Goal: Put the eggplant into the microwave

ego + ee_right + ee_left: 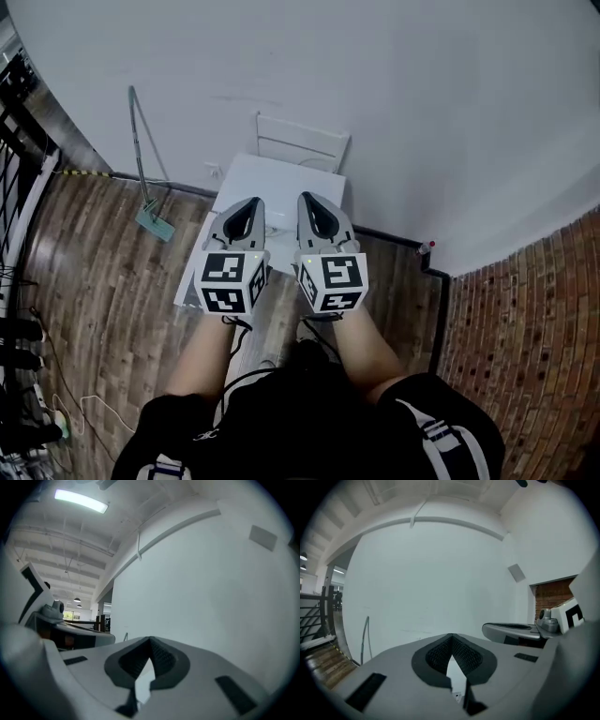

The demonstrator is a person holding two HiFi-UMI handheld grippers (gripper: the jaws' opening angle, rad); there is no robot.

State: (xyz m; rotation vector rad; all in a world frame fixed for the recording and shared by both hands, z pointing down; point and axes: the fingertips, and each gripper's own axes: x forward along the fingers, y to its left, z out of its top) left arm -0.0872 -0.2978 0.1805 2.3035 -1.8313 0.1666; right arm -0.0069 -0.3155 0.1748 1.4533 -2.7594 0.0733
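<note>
No words, brands or numbers readable, just black-and-white square code patterns on the left marker cube (228, 281), same on the right marker cube (335, 282)

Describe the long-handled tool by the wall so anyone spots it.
Find the big white wall. Left of the white chair a mop leans on it, pale green head on the wood floor. Nothing else there is so thin and slanted.

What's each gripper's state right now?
Left gripper: jaws closed, nothing held.
Right gripper: jaws closed, nothing held.
</note>
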